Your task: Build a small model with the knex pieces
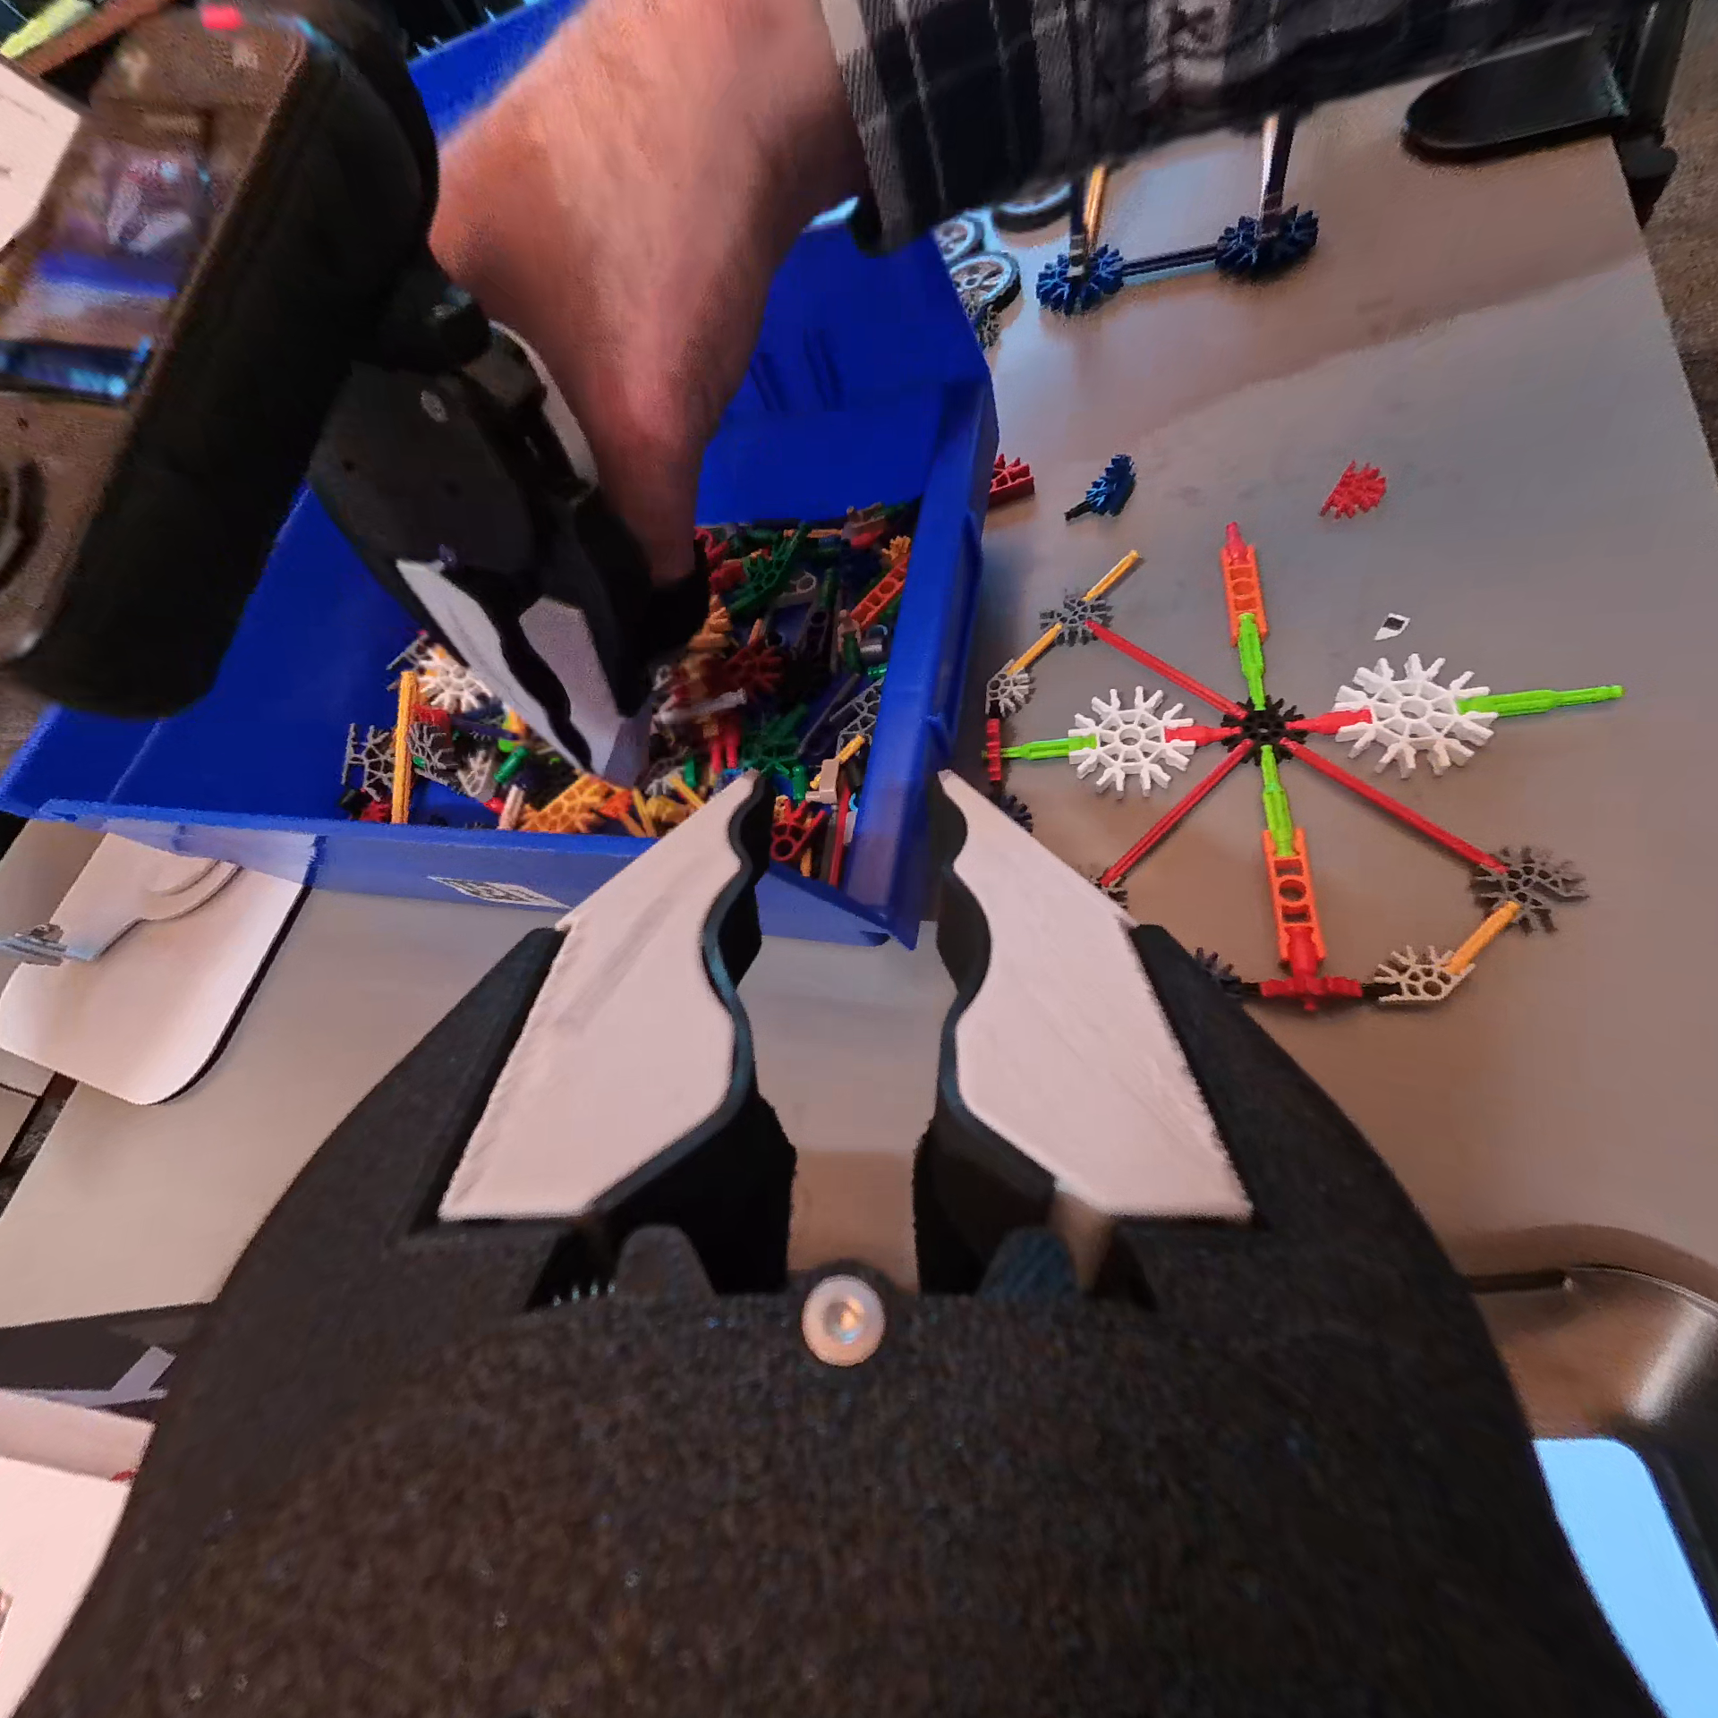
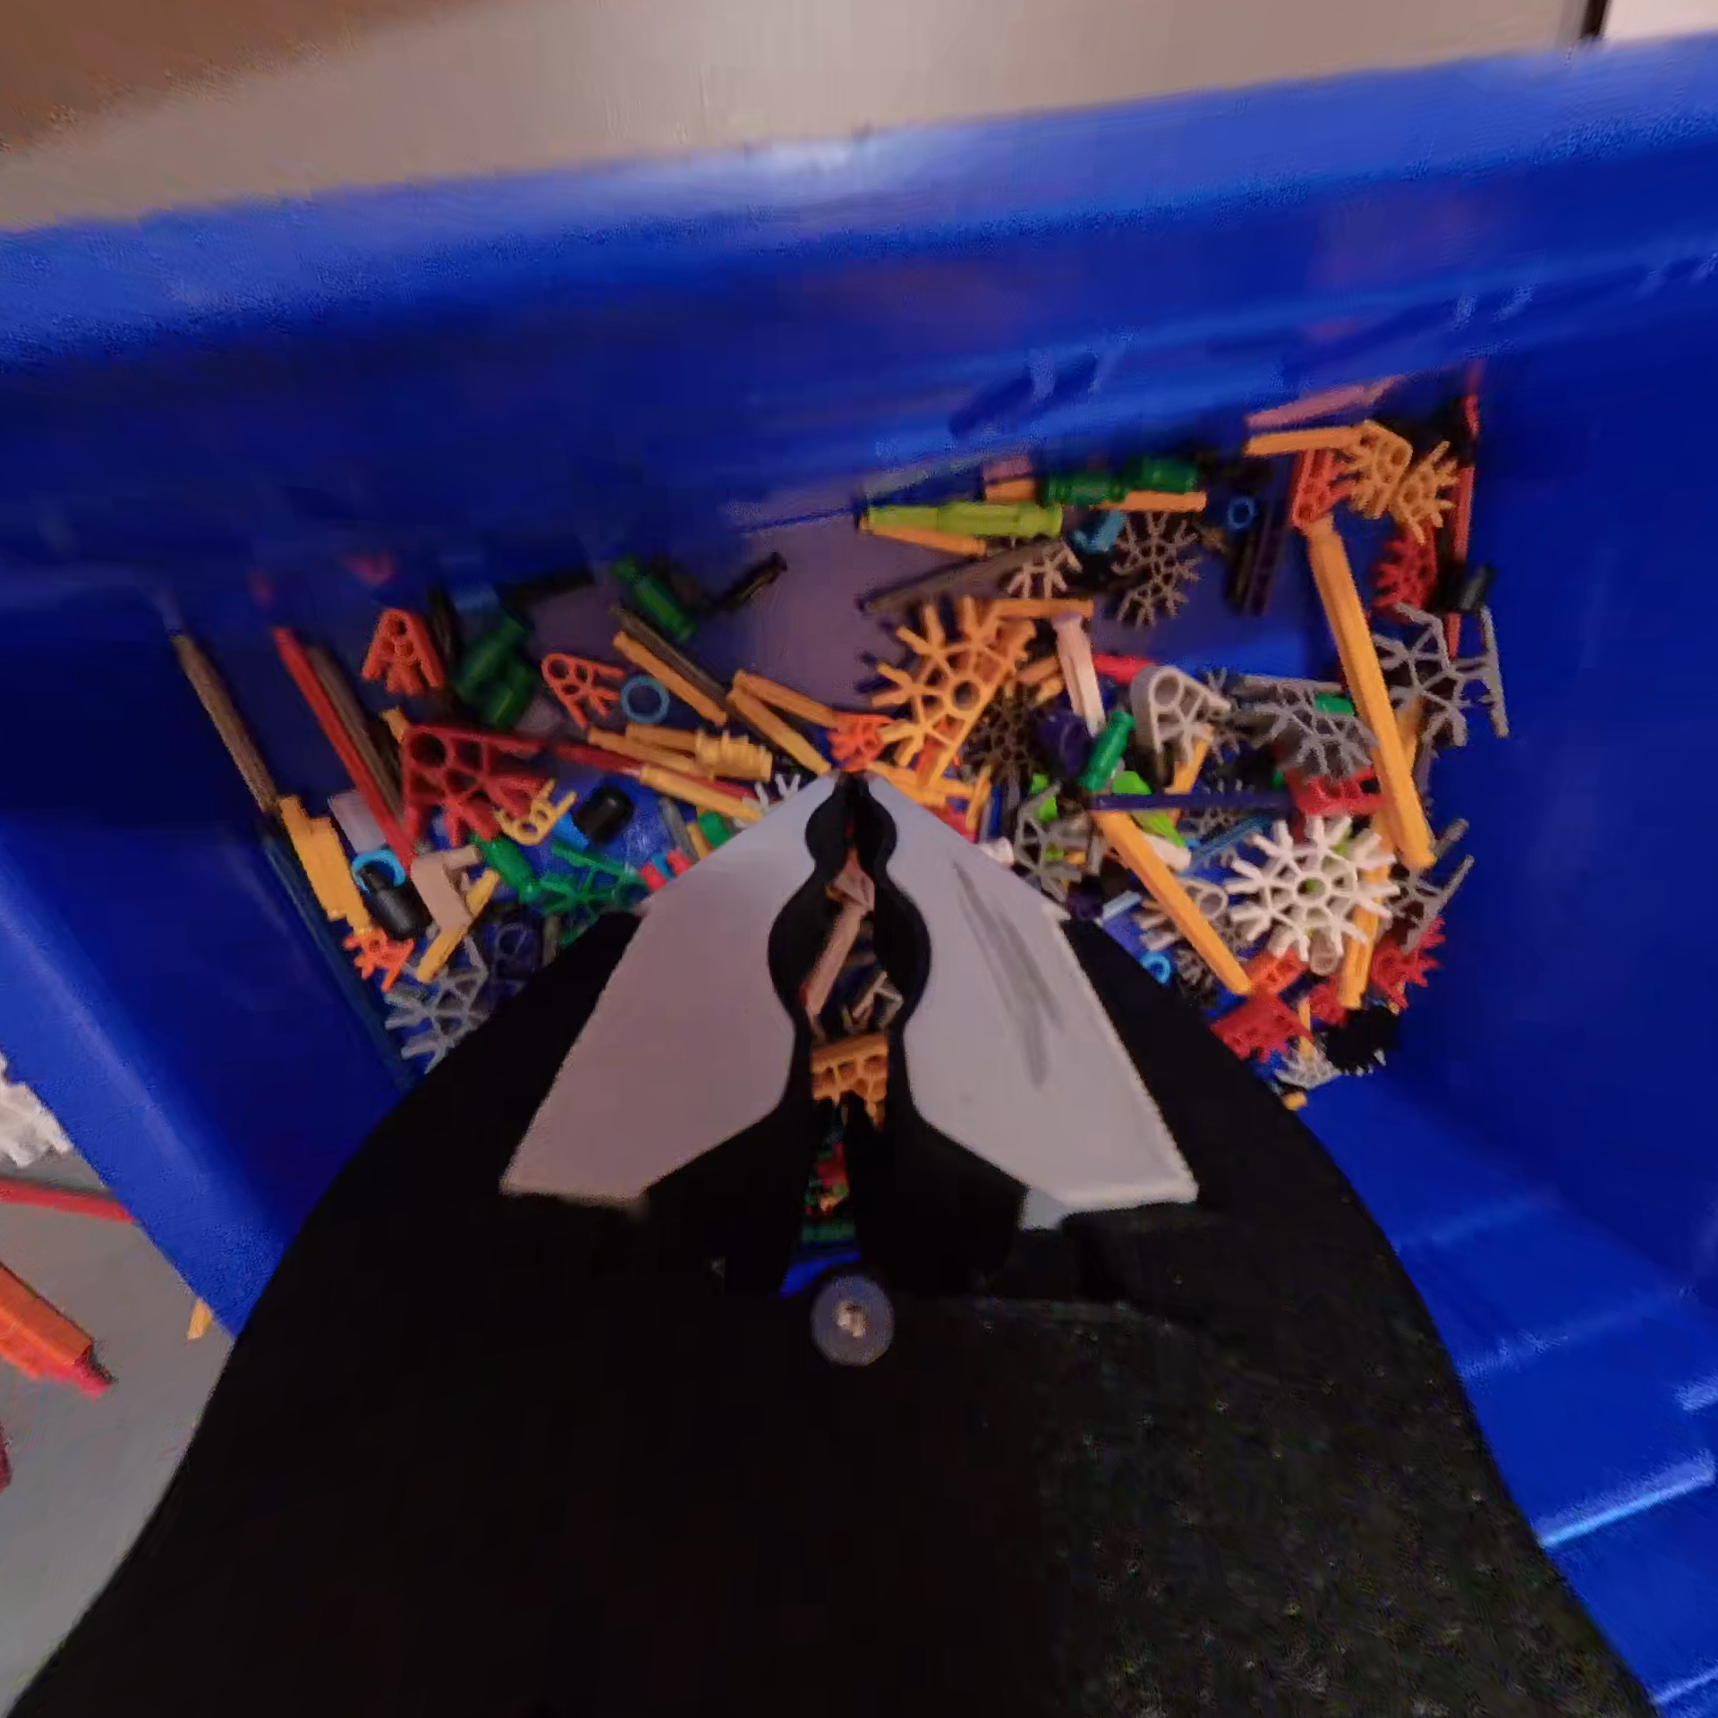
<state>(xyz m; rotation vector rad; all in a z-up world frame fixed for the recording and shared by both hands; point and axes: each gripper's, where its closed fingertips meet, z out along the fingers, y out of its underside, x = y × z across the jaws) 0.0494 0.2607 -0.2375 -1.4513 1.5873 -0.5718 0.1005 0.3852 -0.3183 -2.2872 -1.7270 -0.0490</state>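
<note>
Fingers of the left gripper [image 1: 846, 799] stand apart with nothing between them, hanging just over the near corner of the blue bin [image 1: 920, 651], which sits on the grey table [image 1: 1394, 390]. Past that, the right gripper [image 2: 851, 790] is down inside the bin [image 2: 837, 279], its tips pressed together at the heap of loose pieces [image 2: 930, 707]. Whether they pinch a piece I cannot tell; the tips meet over a tangle of yellow rods and connectors. A hand [image 1: 632, 279] in a plaid sleeve carries that gripper [image 1: 614, 744].

Those pieces look like light, hard plastic: thin rods, flat toothed connectors, a white snowflake wheel [image 2: 1306, 888]. I would judge them stiff but slippery and apt to snag on one another, so a rod seems best taken across its middle, a connector by its flat faces.

Beside the bin, on the table, lies a flat wheel-shaped build [image 1: 1264, 734] with red spokes. Farther back stands a small frame with blue connectors [image 1: 1171, 256].
</note>
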